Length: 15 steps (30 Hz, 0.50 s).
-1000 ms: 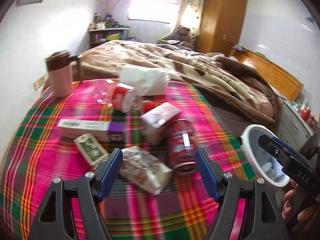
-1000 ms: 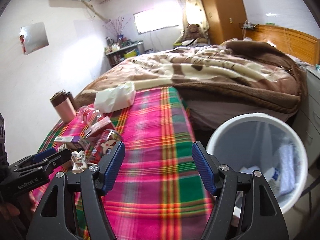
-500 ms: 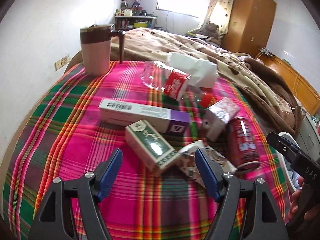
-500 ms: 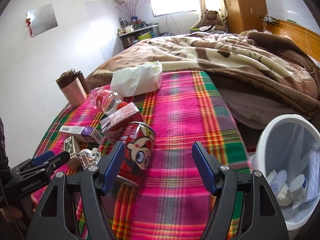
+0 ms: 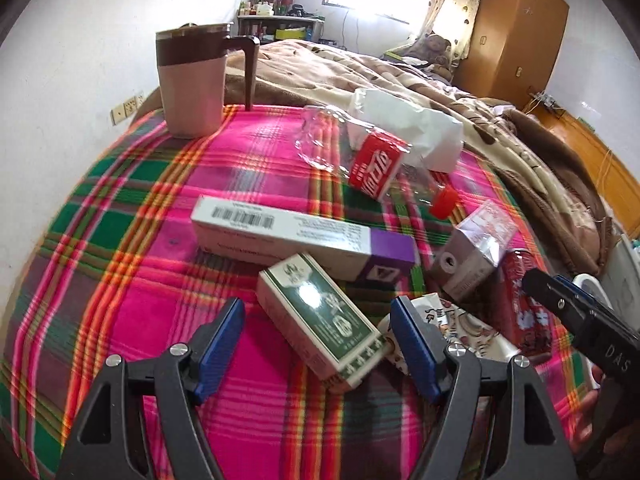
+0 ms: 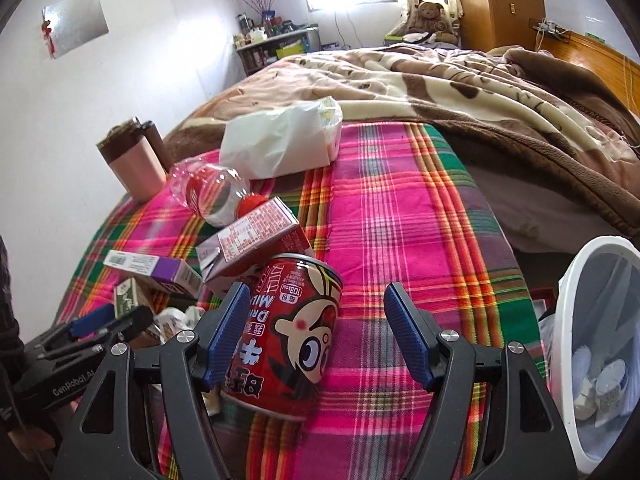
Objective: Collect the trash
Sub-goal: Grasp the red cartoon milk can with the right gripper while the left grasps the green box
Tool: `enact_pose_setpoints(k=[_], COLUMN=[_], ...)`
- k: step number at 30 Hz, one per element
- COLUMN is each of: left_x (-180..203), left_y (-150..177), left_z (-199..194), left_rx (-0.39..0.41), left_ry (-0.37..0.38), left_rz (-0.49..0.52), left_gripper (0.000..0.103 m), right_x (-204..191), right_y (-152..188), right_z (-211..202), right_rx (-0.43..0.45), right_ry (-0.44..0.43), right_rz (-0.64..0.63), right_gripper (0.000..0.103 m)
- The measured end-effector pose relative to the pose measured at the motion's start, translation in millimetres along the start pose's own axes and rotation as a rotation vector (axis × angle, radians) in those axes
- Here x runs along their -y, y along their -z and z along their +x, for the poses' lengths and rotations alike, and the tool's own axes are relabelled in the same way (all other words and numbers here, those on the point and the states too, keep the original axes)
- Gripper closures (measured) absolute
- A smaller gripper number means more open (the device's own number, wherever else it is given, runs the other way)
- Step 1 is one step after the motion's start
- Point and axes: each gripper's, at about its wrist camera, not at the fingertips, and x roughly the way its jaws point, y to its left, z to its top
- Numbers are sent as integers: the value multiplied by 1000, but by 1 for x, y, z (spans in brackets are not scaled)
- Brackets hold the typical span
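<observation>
Trash lay in a heap on the plaid surface [image 5: 132,240]: a red drink can [image 6: 294,332] on its side, a green box [image 5: 320,328], a long white and purple box [image 5: 296,236], a small carton [image 5: 472,256], a crumpled wrapper [image 5: 460,328], an empty plastic bottle [image 5: 368,160] with a red cap, and a white bag [image 6: 280,144] at the far side.

The can was the nearest piece to the right gripper [image 6: 316,336]. Its fingers [image 6: 226,332] were spread wide; the left finger stood just beside the can and the right one was well apart from it, so nothing was pinched. The green box lay between the spread fingers of the left gripper [image 5: 316,348], and I could not see any pad pressing on it.

A second earlier the right view was filled mostly by bare cloth and the white bin [image 6: 576,344], and the can was far to the left. Now the can sat between the fingers. The left view has also shifted, from the can and wrapper to the green box. I judge that both hands have just chosen their pieces and that the grasps were still to come.

The bin stood low at the right, beside the surface, with some rubbish already in it. A pink mug [image 5: 192,88] stood upright at the far left corner; it is probably not trash. Behind lay a bed with a brown blanket [image 6: 460,80].
</observation>
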Motion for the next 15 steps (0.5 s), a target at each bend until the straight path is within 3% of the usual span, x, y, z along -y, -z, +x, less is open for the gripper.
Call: enact_pose_setpoints(k=[8, 15], left_x=[-5, -10], left_y=[0, 1], left_z=[-1, -1], left_rx=[-24, -17], left_ry=[41, 22], left_rz=[-21, -45], left_gripper=[26, 26], right_x=[-11, -5], right_y=[7, 12], right_z=[1, -6], right_rx=[-29, -28], right_ry=[15, 66], right_rz=[-58, -64], right_gripper=[32, 32])
